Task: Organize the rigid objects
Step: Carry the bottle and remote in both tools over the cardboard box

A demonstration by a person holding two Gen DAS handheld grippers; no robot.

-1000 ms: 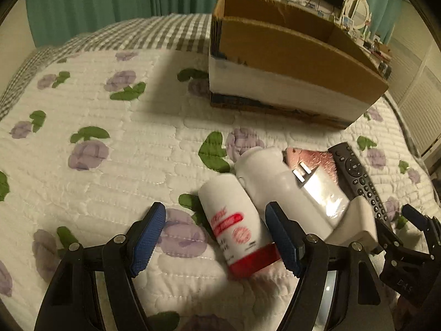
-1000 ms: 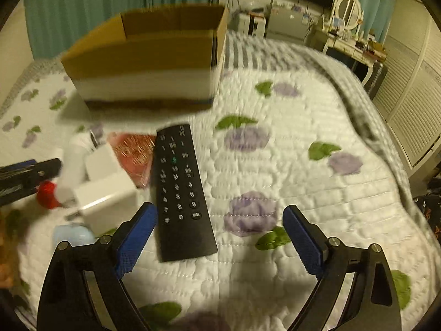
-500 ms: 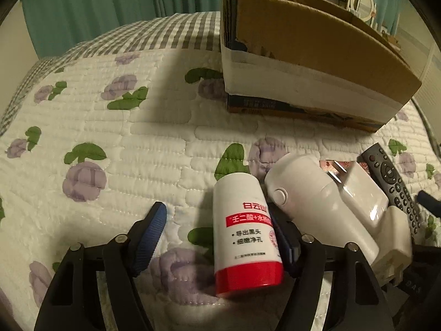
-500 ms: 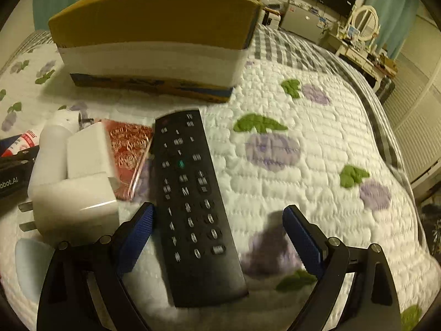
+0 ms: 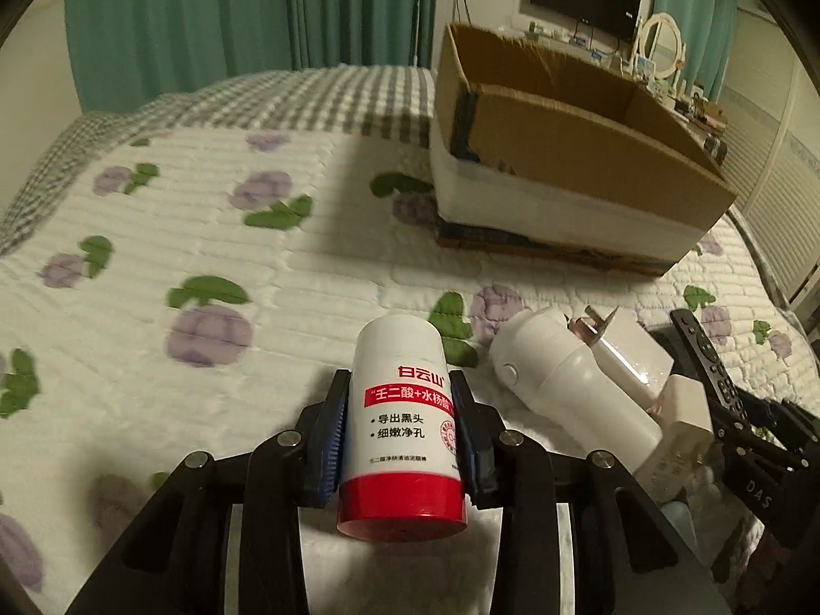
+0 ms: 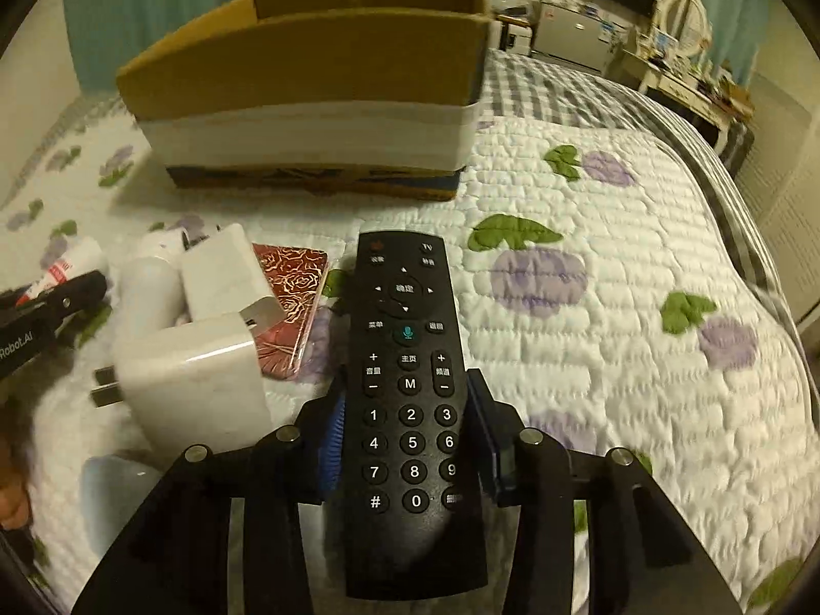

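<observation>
My left gripper (image 5: 400,415) is shut on a white bottle with a red cap (image 5: 402,420), cap end toward the camera, just above the quilt. My right gripper (image 6: 405,430) is shut on a black remote control (image 6: 410,389), gripping its number-pad half. An open cardboard box (image 5: 564,164) stands farther back on the bed and also shows in the right wrist view (image 6: 318,97). A white bottle (image 5: 564,384), two white charger plugs (image 6: 195,374) (image 6: 225,271) and a red patterned card (image 6: 292,297) lie on the quilt between the grippers.
The bed has a white quilt with purple flowers (image 5: 210,328) and a grey checked blanket (image 5: 287,97) at the back. Teal curtains hang behind. A dresser with a mirror (image 6: 687,15) stands at the right. A pale blue object (image 6: 113,487) lies near the right gripper's left side.
Both grippers moved forward and closed: the left one on the red-capped bottle, the right one on the remote. Both were open half a second ago.
</observation>
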